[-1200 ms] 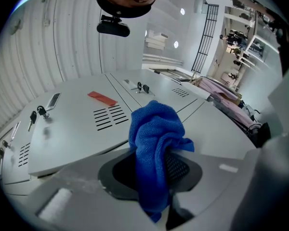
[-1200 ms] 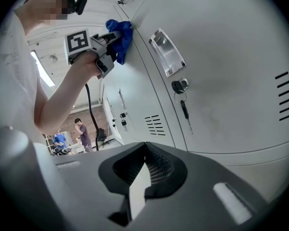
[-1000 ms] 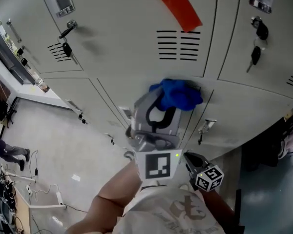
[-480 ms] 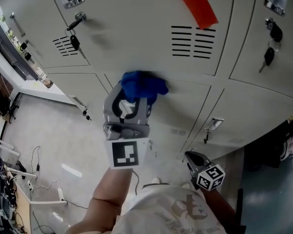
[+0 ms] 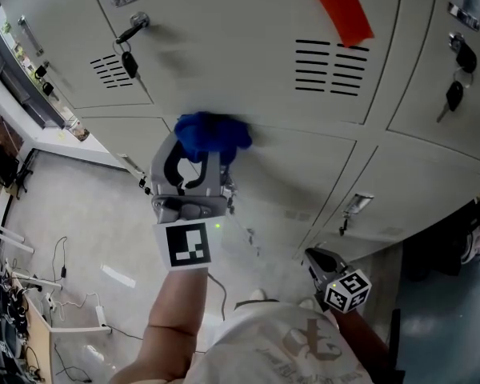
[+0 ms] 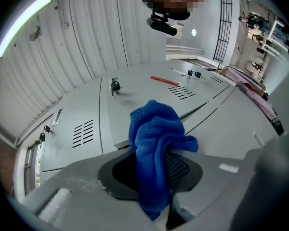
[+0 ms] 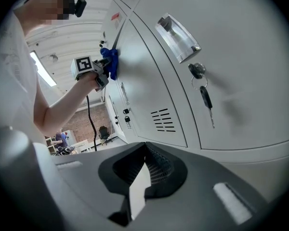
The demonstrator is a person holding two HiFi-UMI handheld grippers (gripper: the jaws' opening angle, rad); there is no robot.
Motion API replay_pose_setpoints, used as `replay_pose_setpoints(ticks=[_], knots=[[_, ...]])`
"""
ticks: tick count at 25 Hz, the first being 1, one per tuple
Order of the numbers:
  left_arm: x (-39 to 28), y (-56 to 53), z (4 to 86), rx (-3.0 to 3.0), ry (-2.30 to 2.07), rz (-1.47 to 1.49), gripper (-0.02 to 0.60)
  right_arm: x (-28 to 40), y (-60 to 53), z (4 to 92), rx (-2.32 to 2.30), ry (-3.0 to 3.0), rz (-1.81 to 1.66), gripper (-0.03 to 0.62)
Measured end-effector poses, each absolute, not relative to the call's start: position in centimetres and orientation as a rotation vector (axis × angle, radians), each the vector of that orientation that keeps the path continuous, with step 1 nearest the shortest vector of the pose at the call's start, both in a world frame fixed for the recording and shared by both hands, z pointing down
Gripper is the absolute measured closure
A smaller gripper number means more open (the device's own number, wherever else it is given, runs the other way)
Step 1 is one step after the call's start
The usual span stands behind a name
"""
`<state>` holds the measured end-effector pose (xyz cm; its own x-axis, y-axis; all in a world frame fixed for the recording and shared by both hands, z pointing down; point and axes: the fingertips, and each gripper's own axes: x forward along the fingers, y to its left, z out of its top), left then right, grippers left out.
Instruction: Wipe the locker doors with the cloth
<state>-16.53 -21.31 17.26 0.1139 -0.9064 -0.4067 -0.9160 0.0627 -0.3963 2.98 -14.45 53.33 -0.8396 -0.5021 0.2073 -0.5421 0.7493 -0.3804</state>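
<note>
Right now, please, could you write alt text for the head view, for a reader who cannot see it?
The left gripper holds a blue cloth against the grey locker doors, seen from above. Keys hang from the locks, a red strip crosses the top door, and the right gripper sits low beside the person's body.

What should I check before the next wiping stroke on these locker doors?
1. Grip on cloth: ok. The left gripper is shut on the blue cloth.
2. Cloth contact: ok. It presses on the locker door, at the seam with the door above.
3. Obstacles: ok. The hanging key is up and left of the cloth, apart from it.
4. Other arm: ok. The right gripper is low, off the doors, with nothing between its jaws.
5. Door latched: cannot tell.
</note>
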Motion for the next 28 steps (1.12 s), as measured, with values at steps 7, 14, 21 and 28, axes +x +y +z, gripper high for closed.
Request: replay_pose_setpoints(ticks=[7, 14, 21, 28], knots=[[-19.9, -21.3, 16.5, -1.778, 1.822, 0.025, 0.454, 2.4, -14.5, 53.5, 0.837, -2.844, 0.667, 0.585], [-22.0, -21.3, 18.2, -1.822, 1.834, 0.097, 0.457, 1.1, -14.4, 53.4, 0.796, -2.853, 0.645, 0.586], [-20.5, -21.4, 21.0, -1.852, 1.867, 0.12, 0.459, 1.4, -14.5, 53.5, 0.803, -2.85, 0.643, 0.585], [-14.6, -21.5, 22.0, -1.891, 1.784, 0.08, 0.459, 2.0, -14.6, 53.5, 0.82, -2.845, 0.652, 0.586]])
